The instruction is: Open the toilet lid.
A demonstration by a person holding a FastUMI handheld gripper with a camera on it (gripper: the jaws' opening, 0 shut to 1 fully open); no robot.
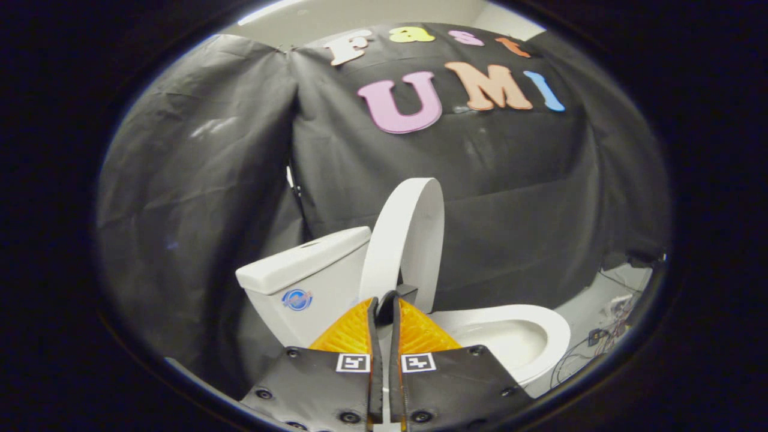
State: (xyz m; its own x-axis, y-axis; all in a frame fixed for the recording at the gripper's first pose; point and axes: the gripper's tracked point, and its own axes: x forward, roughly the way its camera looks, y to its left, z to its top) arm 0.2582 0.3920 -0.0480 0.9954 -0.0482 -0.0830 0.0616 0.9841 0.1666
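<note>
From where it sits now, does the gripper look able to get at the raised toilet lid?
Probably yes. The gripper has its fingers nearly closed, and the upright lid's lower edge appears to sit in the narrow gap between the fingertips. Nothing stands between them; the tank is off to one side, the bowl to the other.

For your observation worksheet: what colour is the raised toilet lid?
White, seen in the gripper view: the toilet lid stands upright just beyond the gripper.

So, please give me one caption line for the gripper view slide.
Toilet lid raised upright beside the tank, bowl exposed; the gripper, nearly closed, sits at the lid's base.
</note>
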